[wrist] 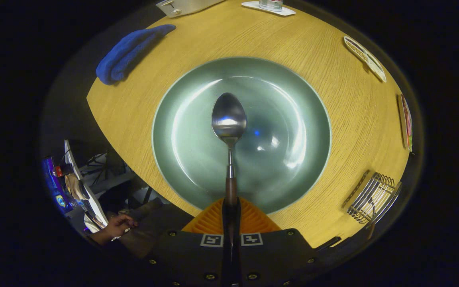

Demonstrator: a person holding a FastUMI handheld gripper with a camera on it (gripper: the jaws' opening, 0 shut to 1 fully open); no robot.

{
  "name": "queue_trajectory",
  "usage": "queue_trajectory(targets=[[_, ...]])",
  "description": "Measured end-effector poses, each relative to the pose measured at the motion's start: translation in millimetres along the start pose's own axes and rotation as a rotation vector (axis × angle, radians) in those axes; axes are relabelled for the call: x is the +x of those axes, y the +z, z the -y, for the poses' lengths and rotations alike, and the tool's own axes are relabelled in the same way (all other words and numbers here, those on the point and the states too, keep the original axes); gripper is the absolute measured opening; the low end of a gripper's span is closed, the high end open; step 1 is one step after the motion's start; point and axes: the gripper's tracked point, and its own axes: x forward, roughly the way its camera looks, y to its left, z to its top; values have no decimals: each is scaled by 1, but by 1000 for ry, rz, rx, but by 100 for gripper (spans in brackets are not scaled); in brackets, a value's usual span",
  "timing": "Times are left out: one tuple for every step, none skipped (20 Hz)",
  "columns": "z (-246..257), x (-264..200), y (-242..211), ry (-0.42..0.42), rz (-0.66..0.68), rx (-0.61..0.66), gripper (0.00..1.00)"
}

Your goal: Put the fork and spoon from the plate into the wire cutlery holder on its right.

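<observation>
Wooden tabletop (293,59), booth: the gripper (231,207) pinches a spoon (229,119) by its handle, bowl out over the green plate (293,167). Stiff, light and likely slippery (polished metal), it suits this handle hold; the wire cutlery holder (373,197) stands to the right.

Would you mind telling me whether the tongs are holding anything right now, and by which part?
Yes: the tongs are shut on the spoon, gripping its handle end, with the bowl pointing ahead over the plate.

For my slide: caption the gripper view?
Gripper shut on spoon handle above green plate; wire holder at right.
</observation>
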Motion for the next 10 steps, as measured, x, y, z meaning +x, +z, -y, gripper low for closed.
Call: queue_trajectory(targets=[[3,-6,-3,5,-5,-4,2],[5,-12,-6,12,-6,-9,2],[9,-21,-9,15,-10,-18,2],[15,-29,-12,16,-12,-28,2],[21,-36,-17,16,-20,-36,2],[27,-44,-23,17,-28,-41,2],[34,-51,-27,20,-33,-40,2],[43,-58,-32,17,-39,-37,2],[51,-65,-38,13,-46,-33,2],[58,-72,-44,12,-52,-29,2]])
